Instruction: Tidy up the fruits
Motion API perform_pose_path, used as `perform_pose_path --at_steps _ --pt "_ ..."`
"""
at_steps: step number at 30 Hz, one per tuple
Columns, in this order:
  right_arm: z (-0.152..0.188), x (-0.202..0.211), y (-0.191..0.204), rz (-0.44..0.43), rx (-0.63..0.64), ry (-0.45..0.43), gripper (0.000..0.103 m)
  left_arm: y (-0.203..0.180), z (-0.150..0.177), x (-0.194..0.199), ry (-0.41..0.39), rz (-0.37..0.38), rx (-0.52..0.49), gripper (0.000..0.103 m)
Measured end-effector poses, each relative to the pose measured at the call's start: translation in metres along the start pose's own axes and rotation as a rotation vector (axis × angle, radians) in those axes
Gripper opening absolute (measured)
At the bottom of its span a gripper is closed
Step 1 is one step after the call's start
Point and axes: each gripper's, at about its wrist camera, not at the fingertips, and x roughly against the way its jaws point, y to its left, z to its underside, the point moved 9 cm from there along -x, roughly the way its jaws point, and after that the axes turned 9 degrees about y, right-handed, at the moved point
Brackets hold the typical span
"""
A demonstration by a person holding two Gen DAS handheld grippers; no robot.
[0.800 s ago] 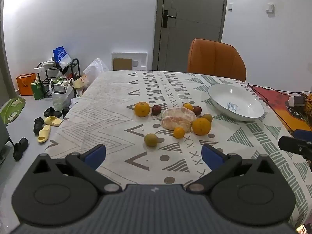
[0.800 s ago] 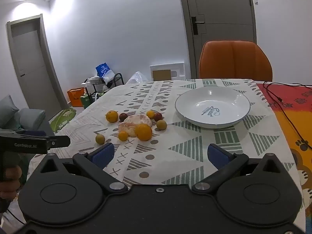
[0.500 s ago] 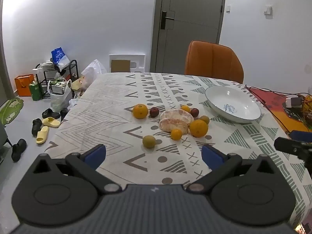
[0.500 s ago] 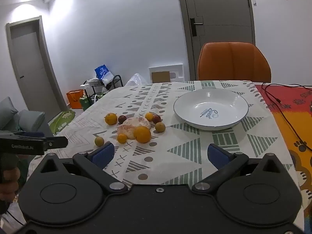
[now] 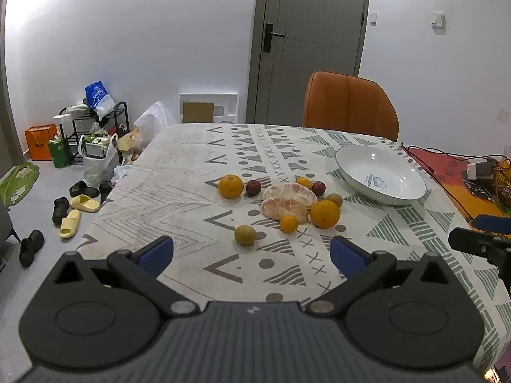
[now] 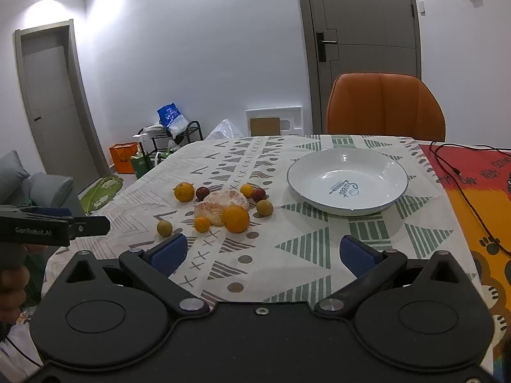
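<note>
1. White round ceramic plate (image 6: 348,204) with a thin dark rim and blue print in the well, resting on the patterned cloth-covered desk (image 6: 306,249), right of the fruit, nothing in it.
2. Orange-skinned large round orange (image 6: 236,219) at the near right of the cluster, touching or just beside the peeled pale-orange pomelo halves (image 6: 220,206) (two pieces, pressed together).
3. Second large orange (image 6: 184,191) at the far left of the group, with a dark red round plum (image 6: 202,193) just beside it.
4. Small yellow-orange citrus (image 6: 202,224) in front of the pomelo; another small citrus (image 6: 247,190) behind it, next to a second dark red plum (image 6: 259,194).
5. Greenish-yellow round fruit (image 6: 164,228) lying alone, nearest the desk's near left; a similar greenish-brown round fruit (image 6: 264,207) between the cluster and the plate.
6. Left gripper (image 5: 251,252) with blue-padded jaws spread fully wide, gripping nothing, hovering over the near edge of the desk, tilted downward toward the lone greenish fruit (image 5: 245,235).
7. Right gripper (image 6: 261,253) likewise spread to its widest, nothing between the jaws, above the near part of the cloth, well short of both fruit and plate.
8. Orange upholstered chair (image 6: 385,108) behind the far side of the desk (a grey door behind it); black cable (image 6: 460,175) trailing over the red and orange mat at the right.
</note>
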Motion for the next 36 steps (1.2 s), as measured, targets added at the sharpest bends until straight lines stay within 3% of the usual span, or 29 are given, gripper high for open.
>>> perform_pose_path --at_steps 36 --pt "0.0001 0.0029 0.0008 0.015 -0.001 0.000 0.103 -0.0028 0.0011 0.0055 -0.003 0.007 -0.006 0.103"
